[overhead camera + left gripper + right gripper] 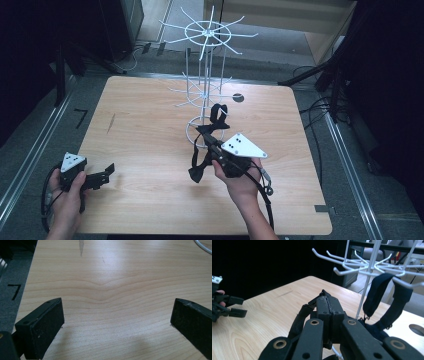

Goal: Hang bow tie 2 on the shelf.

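A white wire hook rack (205, 35) stands at the middle back of the wooden table (145, 125). A black strap item (218, 114) loops over a low hook of the rack, and its other end (196, 167) hangs down below my right gripper (205, 134). That gripper is shut on the strap, held above the table just in front of the rack. In the right gripper view the jaws (327, 306) meet with the strap (298, 320) pinched between them, and the loop (374, 295) hangs on a hook to the right. My left gripper (107, 172) rests open at the table's front left, over bare wood (117, 322).
The rack's ring base (192, 131) sits on the table by my right gripper. A dark round hole (238, 97) marks the tabletop behind the rack. Metal rails and cables run along the floor on both sides, and dark stands rise at the right.
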Demonstrator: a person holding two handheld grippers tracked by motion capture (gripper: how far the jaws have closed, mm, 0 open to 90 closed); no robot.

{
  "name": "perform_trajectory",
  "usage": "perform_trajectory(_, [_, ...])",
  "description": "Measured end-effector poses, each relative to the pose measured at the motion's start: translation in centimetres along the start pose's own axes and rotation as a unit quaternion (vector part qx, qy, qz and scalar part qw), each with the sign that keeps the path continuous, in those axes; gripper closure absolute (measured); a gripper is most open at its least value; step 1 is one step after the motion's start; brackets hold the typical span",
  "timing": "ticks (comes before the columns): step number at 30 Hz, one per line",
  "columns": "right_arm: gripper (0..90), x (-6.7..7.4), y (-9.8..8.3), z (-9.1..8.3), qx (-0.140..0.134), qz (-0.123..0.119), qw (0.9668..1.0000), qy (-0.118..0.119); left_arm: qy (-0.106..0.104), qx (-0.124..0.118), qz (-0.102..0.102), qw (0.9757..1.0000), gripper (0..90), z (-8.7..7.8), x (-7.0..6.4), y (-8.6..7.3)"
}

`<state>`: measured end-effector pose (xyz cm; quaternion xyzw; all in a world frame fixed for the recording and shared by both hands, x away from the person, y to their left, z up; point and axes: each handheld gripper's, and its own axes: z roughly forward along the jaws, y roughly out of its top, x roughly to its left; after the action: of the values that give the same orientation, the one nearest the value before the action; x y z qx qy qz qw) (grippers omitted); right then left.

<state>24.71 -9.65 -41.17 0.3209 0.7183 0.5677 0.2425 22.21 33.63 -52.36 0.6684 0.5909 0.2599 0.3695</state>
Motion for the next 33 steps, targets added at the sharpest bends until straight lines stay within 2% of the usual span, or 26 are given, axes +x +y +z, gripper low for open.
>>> perform_trajectory(33, [90.0, -0.5, 4.0, 1.3, -0.017, -0.007, 0.9998, -0.007, 0.001, -0.002, 0.001, 1.0000, 0.0, 0.0, 0.0, 0.0])
